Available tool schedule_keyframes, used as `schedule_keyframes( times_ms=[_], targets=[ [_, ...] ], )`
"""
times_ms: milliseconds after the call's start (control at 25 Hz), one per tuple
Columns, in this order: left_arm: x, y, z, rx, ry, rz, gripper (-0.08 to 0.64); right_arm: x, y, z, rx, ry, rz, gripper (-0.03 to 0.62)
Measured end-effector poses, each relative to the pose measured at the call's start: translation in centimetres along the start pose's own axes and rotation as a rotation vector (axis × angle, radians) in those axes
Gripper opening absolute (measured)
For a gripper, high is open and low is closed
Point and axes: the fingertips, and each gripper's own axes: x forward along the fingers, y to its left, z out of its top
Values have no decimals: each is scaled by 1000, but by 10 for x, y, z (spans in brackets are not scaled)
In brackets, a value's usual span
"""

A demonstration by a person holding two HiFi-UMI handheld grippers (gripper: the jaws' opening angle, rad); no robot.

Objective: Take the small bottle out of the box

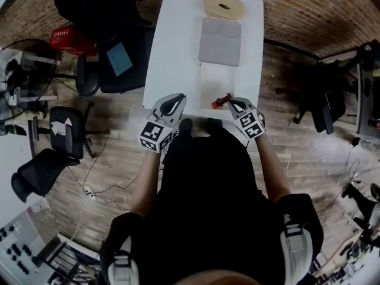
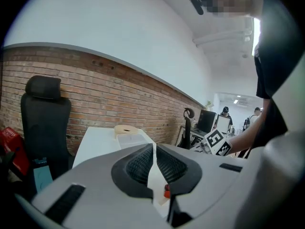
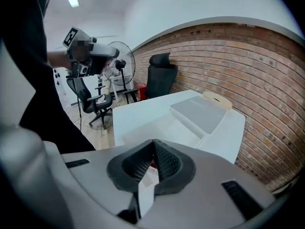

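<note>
Right gripper (image 1: 233, 102) is clamping, apparently, on the small bottle (image 1: 221, 102) at its tips, over the box (image 1: 214, 79) rim, so removal is looking nearly done; left gripper (image 1: 176, 98) is hanging closed, empty.

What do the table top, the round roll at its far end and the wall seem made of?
Table top: smooth white board, probably laminate, evenly matte. Round roll: tan with a dark centre hole, perhaps paper tape; not certain. Wall: bare red brick, mortar lines visible.
</note>
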Motion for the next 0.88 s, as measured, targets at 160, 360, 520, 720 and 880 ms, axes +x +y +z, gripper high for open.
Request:
schedule_keyframes(
  times_ms=[160,360,520,720,880],
  targets=[
    [-3,-6,-5,-34,-13,89,35,11,-4,-9,-72,22,84,-3],
    [-6,-18,-16,-75,-20,180,35,19,-3,-18,-162,44,179,-3],
    [-11,-33,-21,-92,-32,234,35,25,3,-29,-256,59,256,0],
    [-19,-44,-29,-119,-42,293,35,30,16,-36,-378,95,346,11],
    [-23,-49,-34,-137,-51,336,35,38,20,-44,-468,133,395,69]
  ],
)
